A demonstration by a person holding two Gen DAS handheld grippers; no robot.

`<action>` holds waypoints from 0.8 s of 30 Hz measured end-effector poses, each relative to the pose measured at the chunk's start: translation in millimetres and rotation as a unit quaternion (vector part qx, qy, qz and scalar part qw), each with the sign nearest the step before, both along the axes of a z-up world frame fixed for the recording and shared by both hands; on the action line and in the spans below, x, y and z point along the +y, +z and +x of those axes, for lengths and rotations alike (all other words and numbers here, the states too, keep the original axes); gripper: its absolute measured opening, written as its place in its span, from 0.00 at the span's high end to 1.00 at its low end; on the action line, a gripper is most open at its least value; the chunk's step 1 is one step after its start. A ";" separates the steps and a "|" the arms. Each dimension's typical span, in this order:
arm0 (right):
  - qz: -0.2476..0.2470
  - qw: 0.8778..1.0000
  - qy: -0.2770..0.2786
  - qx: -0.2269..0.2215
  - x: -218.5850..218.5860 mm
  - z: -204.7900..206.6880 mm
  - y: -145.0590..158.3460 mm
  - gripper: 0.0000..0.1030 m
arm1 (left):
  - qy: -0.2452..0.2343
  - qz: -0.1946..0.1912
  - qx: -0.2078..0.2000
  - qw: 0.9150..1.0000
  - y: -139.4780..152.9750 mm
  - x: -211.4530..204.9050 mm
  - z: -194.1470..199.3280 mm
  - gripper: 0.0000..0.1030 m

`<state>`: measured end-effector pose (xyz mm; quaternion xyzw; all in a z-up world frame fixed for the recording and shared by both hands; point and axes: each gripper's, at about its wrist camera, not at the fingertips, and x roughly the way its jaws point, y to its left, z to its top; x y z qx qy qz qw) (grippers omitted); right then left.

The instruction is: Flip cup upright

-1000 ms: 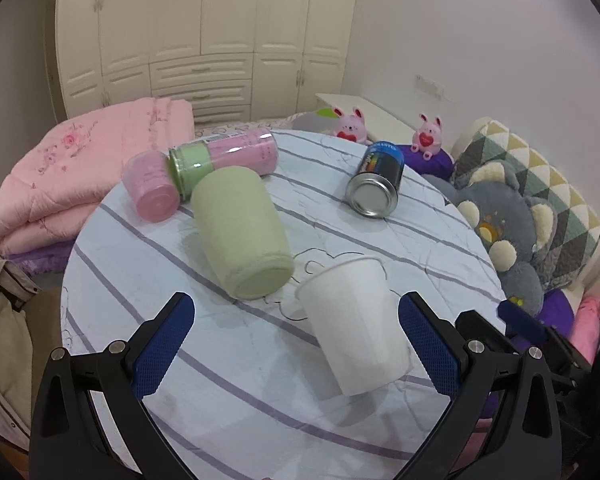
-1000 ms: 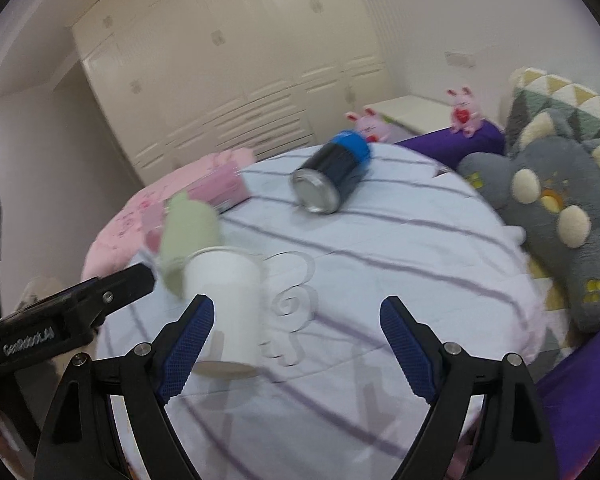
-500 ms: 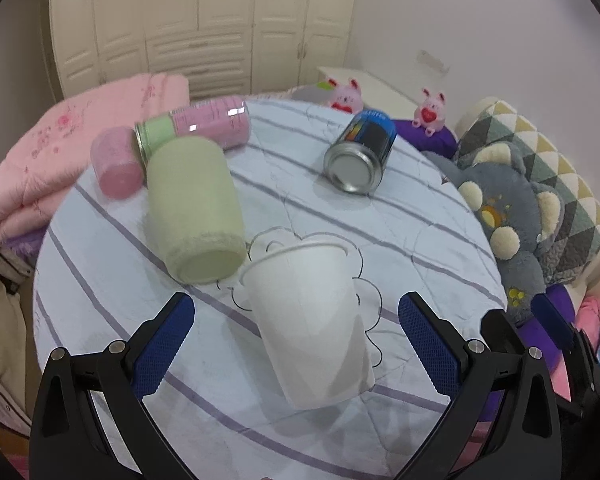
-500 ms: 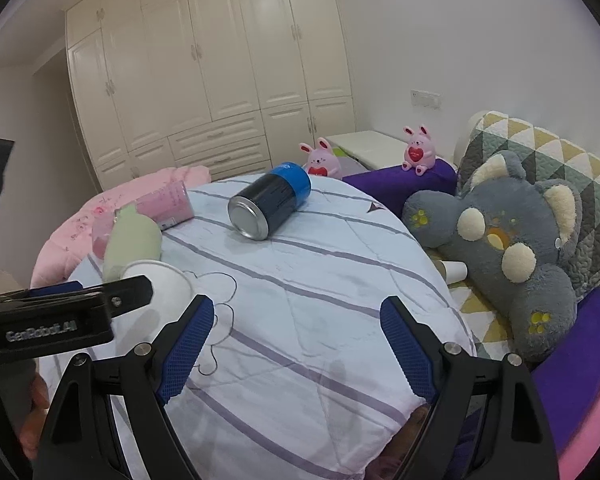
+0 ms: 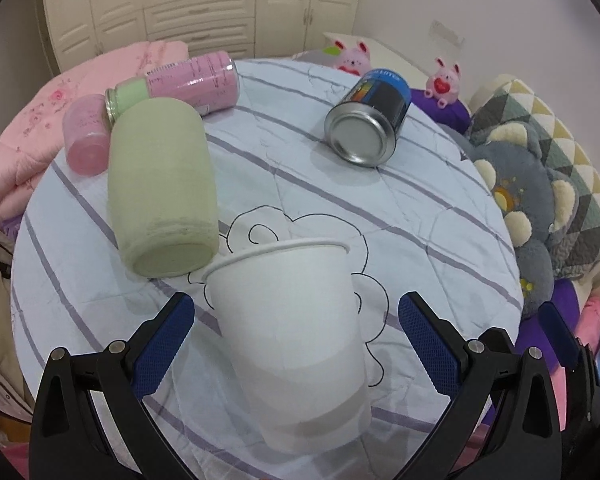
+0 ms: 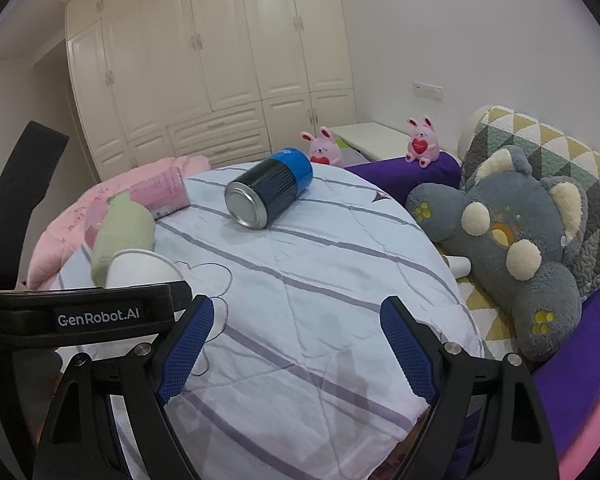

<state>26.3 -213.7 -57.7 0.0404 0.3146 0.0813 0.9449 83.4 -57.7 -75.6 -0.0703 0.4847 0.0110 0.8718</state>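
left gripper (image 5: 296, 322) closer, jaws wide, now straddling paper cup (image 5: 296, 340) | right gripper (image 6: 296, 330) released, drawn back

Wall: plain white, with a switch plate (image 6: 428, 91) on the right side.
Wardrobe (image 6: 204, 68): cream panelled doors with drawers beneath, filling the far wall.
Low cabinet (image 6: 374, 140): white, against the right wall.
Light: soft, even, indoor.

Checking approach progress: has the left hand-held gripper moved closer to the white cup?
Yes. The left hand-held gripper has advanced; the white cup now sits between its open fingers, nearer than before.
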 end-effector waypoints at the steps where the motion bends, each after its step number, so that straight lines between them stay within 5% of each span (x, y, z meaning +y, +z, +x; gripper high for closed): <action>1: 0.001 1.000 -0.001 0.002 -0.5 1.3 -0.6 0.16 | 0.001 -0.003 0.001 1.000 -1.0 0.8 0.9 0.00; 20: -0.006 1.000 -0.008 0.018 -1.8 8.4 -5.6 0.16 | 0.016 -0.029 0.048 0.998 -26.3 1.8 19.2 0.01; 24: -0.006 1.000 -0.004 0.020 -2.1 9.2 -7.4 0.16 | 0.021 -0.022 0.044 0.999 -25.7 3.9 20.5 0.15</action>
